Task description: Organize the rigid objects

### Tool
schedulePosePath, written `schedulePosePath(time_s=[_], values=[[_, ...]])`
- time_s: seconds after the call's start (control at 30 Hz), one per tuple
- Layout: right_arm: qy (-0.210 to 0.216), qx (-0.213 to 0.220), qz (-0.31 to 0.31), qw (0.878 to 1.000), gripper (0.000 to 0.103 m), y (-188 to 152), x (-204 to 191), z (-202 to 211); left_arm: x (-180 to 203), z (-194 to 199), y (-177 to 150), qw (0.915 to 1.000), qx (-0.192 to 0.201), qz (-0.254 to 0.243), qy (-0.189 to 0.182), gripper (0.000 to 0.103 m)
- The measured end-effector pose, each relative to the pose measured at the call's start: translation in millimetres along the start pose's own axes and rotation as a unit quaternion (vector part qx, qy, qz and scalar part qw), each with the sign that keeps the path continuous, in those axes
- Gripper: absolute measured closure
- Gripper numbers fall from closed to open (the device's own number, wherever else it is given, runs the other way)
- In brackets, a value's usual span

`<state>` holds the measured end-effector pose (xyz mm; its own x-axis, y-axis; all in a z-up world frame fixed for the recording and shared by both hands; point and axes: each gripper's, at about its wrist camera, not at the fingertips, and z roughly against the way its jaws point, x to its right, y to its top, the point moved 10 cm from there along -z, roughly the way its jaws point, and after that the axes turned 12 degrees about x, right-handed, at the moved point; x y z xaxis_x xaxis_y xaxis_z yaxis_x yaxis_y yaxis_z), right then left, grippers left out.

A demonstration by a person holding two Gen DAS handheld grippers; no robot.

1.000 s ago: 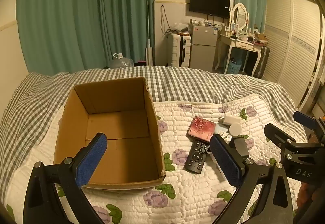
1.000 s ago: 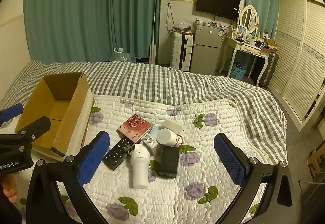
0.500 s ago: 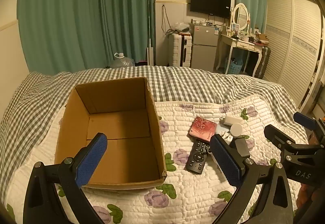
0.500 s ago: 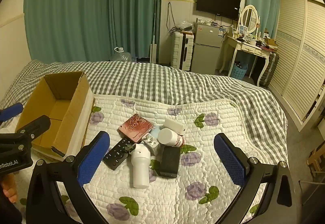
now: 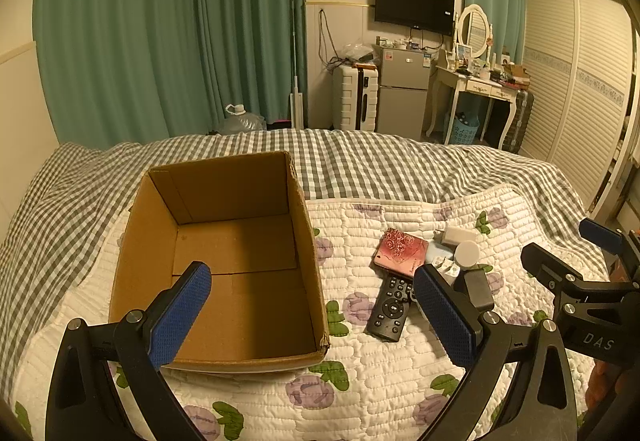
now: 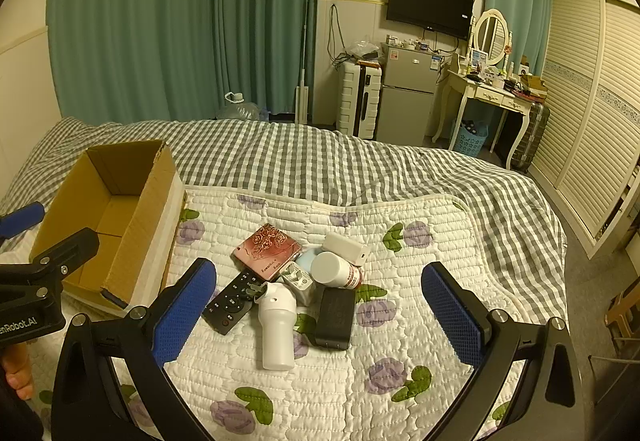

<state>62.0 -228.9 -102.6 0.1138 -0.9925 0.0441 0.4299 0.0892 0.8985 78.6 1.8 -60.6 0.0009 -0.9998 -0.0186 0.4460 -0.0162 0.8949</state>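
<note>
An open cardboard box [image 5: 224, 261] stands empty on the quilt, also in the right wrist view [image 6: 132, 225]. Right of it lies a pile: a black remote [image 6: 234, 299], a pink patterned case [image 6: 267, 251], a white bottle-like device [image 6: 276, 325], a black adapter [image 6: 335, 317], a white pill bottle [image 6: 334, 269] and a white charger [image 6: 345, 247]. My left gripper [image 5: 312, 315] is open and empty above the box's near edge. My right gripper [image 6: 320, 315] is open and empty, hovering in front of the pile.
The floral quilt [image 6: 400, 321] lies over a grey checked bedspread [image 6: 320, 161]. Beyond the bed are green curtains, a small fridge [image 6: 408, 97], a white suitcase, a dressing table [image 6: 492, 93] and louvred wardrobe doors at the right.
The left wrist view has risen and pulled back slightly, so the box sits a little lower in frame. The right gripper has barely moved. Both stay open.
</note>
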Motion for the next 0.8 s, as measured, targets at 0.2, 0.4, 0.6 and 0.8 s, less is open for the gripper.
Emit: schedulePosePath(time_s=[0.2,0.4,0.6,0.8], values=[[0.0,0.0,0.0,1.0,0.0,-0.5,-0.6,-0.1,0.0,0.0,-0.2,1.0,0.0,0.0,0.0,0.0],[0.0,-0.001,0.0,1.0,0.0,-1.4,-0.6,-0.5,-0.1,-0.4,-0.6,1.0,0.0,0.0,0.0,0.0],[0.0,-0.001,0.0,1.0,0.0,-2.1,-0.8,-1.0,-0.1,0.1,-1.1,1.0,0.0,0.0,0.001,0.0],[0.001,-0.001,0.0,1.0,0.0,-2.1,-1.1,-0.9,-0.3,0.1,-1.2,1.0,-0.001,0.0,0.001,0.0]])
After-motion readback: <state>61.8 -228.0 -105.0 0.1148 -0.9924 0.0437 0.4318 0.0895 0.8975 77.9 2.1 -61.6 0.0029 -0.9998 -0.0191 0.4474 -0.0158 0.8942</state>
